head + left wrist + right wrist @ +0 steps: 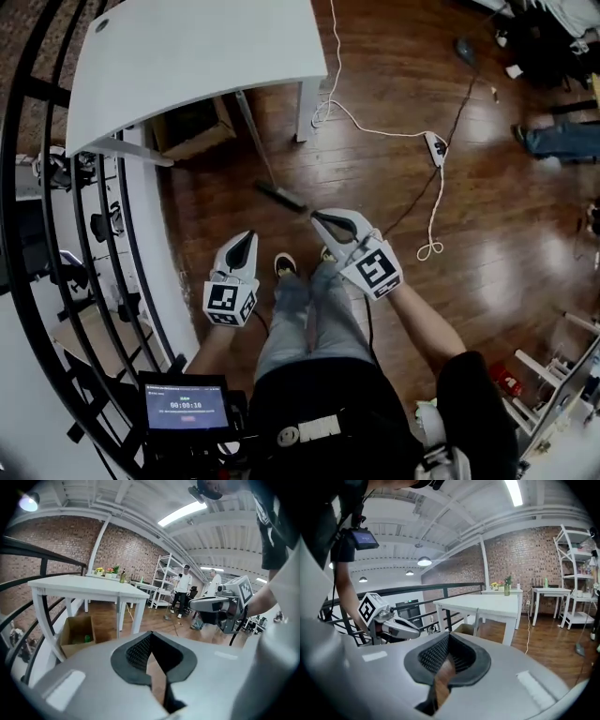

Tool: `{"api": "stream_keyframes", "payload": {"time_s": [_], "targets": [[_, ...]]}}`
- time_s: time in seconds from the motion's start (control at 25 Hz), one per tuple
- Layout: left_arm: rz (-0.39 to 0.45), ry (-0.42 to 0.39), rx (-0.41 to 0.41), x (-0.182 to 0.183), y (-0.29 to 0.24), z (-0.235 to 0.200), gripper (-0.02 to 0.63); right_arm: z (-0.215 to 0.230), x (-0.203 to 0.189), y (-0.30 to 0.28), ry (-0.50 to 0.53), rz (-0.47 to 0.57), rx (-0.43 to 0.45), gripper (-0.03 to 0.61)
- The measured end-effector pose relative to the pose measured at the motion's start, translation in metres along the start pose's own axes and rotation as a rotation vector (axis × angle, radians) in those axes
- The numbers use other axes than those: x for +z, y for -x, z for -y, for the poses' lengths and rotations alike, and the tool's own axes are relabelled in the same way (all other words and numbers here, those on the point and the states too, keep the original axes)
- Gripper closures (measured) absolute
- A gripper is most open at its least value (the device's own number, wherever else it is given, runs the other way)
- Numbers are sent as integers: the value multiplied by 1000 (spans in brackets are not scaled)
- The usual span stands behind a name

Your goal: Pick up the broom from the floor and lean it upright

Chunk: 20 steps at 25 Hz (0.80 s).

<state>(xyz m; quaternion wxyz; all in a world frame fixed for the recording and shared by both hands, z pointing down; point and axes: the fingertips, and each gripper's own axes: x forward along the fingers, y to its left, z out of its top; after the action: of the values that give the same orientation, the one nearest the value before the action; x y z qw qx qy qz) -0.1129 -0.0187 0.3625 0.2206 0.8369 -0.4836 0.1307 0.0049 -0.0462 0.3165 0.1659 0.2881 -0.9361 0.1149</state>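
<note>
The broom stands tilted against the white table (197, 56). Its thin handle (255, 141) runs from the table's front edge down to the dark brush head (283, 199) on the wooden floor. In the right gripper view the handle (476, 621) shows as a thin grey stick against the table (487, 604). My left gripper (247, 240) hangs shut and empty, to the left of the brush head and nearer to me. My right gripper (320, 218) is shut too, with nothing in it, its tip just right of the brush head. Each gripper view shows its own jaws closed together, the left gripper (151, 637) and the right gripper (448, 639).
A cardboard box (192, 127) sits under the table. A white cable with a power strip (434, 145) and a dark cord cross the floor to the right. A black railing (56, 234) curves along the left. Two people (183, 592) stand far off by shelves.
</note>
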Motion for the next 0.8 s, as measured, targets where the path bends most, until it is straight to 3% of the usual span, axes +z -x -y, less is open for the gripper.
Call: {"api": "stream_keyframes", "payload": {"time_s": [0.12, 0.28, 0.44, 0.6, 0.8], "targets": [[45, -21, -57, 47, 28, 41, 601, -31, 51, 42, 7, 51, -20, 575], [95, -66, -146, 85, 53, 93, 601, -65, 96, 87, 137, 98, -82, 575], [138, -110, -170, 118, 80, 142, 601, -87, 130, 132, 213, 158, -109, 575], [182, -96, -132, 154, 69, 154, 601, -65, 146, 150, 12, 279, -57, 575], [212, -122, -166, 185, 44, 169, 601, -21, 164, 161, -236, 367, -94, 575]]}}
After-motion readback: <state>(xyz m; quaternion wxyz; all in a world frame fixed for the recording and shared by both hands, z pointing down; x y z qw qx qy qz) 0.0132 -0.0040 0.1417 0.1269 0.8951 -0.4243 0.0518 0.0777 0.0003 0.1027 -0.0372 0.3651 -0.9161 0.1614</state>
